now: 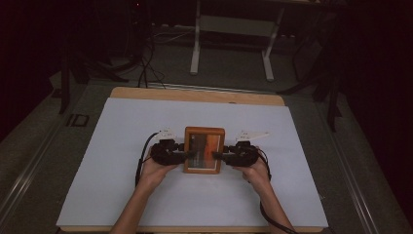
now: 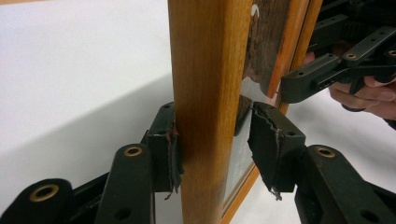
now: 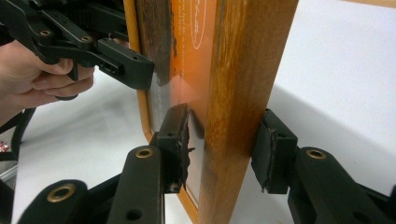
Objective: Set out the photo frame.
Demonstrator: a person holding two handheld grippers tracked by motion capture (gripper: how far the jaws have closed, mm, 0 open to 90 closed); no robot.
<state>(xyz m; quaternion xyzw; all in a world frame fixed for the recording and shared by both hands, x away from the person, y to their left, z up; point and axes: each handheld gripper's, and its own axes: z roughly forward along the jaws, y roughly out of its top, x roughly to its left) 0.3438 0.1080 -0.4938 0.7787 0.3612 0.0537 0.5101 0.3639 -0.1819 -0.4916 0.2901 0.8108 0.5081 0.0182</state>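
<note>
A wooden picture frame (image 1: 204,148) with an orange and dark print stands at the middle of the white sheet, between both grippers. In the left gripper view, the left gripper (image 2: 212,126) straddles the frame's (image 2: 205,70) side rail. One pad (image 2: 170,140) lies against the wood, and the other pad (image 2: 266,140) stands a little off the glass. In the right gripper view, the right gripper (image 3: 226,121) clamps the opposite rail (image 3: 247,70), one pad on the glass side and one on the back. Each gripper view also has the other gripper (image 2: 317,77) (image 3: 116,60) and its hand across the frame.
The white sheet (image 1: 146,195) covers a wooden table whose far edge (image 1: 195,93) lies beyond the frame. Past it on the dark floor are a metal stand (image 1: 195,48) and loose cables (image 1: 146,63). Forearms come in from the bottom edge.
</note>
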